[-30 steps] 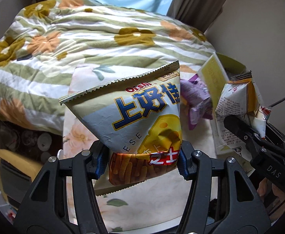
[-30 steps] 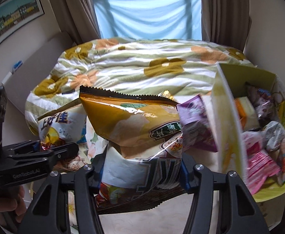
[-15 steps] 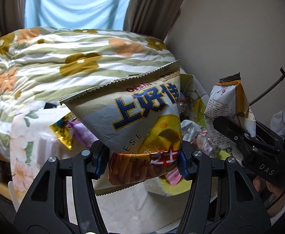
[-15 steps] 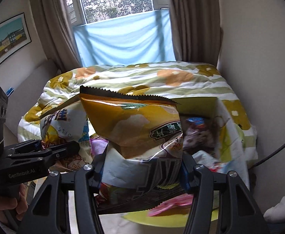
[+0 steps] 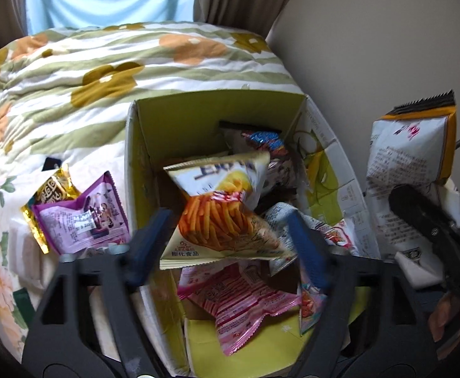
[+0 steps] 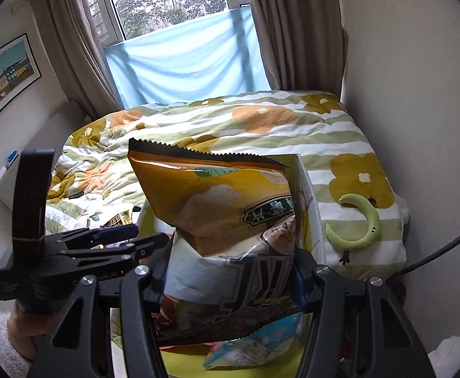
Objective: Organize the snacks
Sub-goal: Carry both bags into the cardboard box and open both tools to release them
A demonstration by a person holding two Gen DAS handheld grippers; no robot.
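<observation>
On the far left of my left camera, a gold snack packet [image 5: 52, 193] and a purple snack packet [image 5: 82, 217] lie on the flowered quilt [image 5: 110, 63], touching each other and just beside the outer wall of the yellow-green cardboard box [image 5: 141, 163]. My left gripper [image 5: 226, 245] hangs over that box with its jaws opening; the blue pads [image 5: 146, 245] stand clear on either side of the cheese-stick bag [image 5: 220, 214], which sits between them without being pressed, tilted, above the other snacks in the box. Under it lies a pink wrapper [image 5: 242, 302], and behind it, toward the box's back wall, a dark packet with a blue label [image 5: 263, 143].

Farther right, my right gripper [image 6: 230, 271] is clamped on the orange chip bag [image 6: 217, 201], pads squeezing its lower half, the serrated top edge upright. In the left camera this same bag shows at the right edge, white back outward, held just outside the box's right wall. From the right camera, the box's white flap rises just behind the bag, a light-blue packet [image 6: 255, 343] lies in the box below it, and a green crescent-shaped toy [image 6: 360, 223] rests on the quilt well to the right.
</observation>
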